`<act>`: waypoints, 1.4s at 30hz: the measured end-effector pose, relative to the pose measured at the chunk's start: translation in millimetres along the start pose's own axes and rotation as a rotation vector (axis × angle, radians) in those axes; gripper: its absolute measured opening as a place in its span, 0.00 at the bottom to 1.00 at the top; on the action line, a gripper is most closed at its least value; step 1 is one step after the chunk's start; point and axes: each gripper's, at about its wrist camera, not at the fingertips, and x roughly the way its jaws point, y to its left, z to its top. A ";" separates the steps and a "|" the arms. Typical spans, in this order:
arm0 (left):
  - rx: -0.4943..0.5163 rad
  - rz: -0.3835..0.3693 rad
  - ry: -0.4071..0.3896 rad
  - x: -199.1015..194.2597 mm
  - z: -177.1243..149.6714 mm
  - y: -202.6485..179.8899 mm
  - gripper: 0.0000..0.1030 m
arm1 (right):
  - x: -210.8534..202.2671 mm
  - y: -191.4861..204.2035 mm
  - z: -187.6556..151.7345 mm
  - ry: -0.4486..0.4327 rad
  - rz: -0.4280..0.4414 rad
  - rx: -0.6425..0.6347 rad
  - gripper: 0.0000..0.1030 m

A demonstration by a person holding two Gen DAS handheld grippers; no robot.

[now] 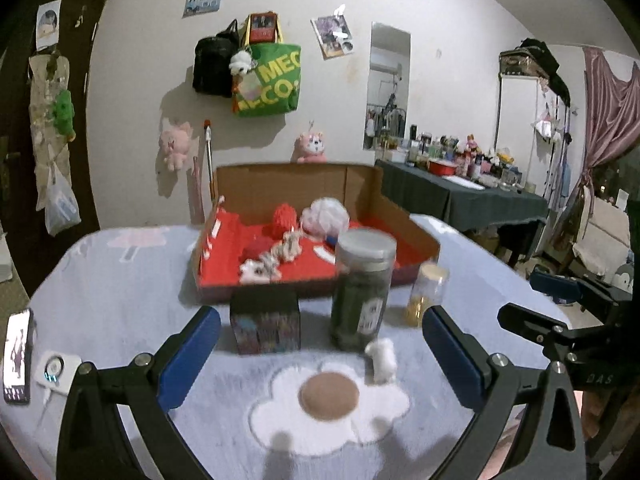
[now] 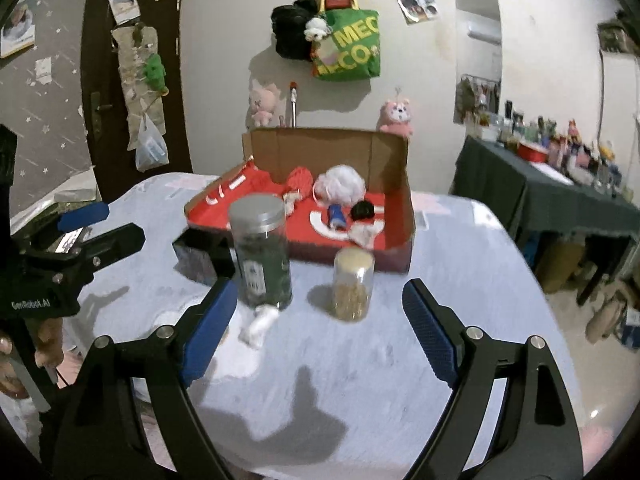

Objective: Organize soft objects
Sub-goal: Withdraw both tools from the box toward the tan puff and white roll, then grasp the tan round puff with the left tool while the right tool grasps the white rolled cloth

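A cardboard box with a red floor stands at the back of the table. It holds a red knitted ball, a white-pink mesh puff and a rope toy. A small white soft piece lies on the cloth by the tall jar; it also shows as the white piece in the right wrist view. My left gripper is open, with nothing between its blue pads, and hangs short of that piece. My right gripper is open and empty, facing the two jars.
A tall grey-lidded jar, a small yellow jar and a black box stand before the cardboard box. A phone and a white charger lie at the table's left edge. A cluttered dark table stands to the right.
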 end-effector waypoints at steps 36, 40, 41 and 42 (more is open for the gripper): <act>0.046 -0.079 0.353 96.0 -61.7 12.0 0.73 | 119.5 6.6 -36.4 0.246 0.236 0.112 0.77; 0.077 -0.149 0.355 98.4 -59.1 6.3 0.46 | 140.8 14.3 -36.6 0.314 0.306 0.118 0.32; 0.081 -0.156 0.355 98.5 -58.1 5.4 0.44 | 142.2 15.2 -36.2 0.314 0.330 0.122 0.30; 0.084 -0.160 0.354 98.0 -56.6 4.9 0.39 | 140.9 16.1 -35.8 0.306 0.330 0.111 0.22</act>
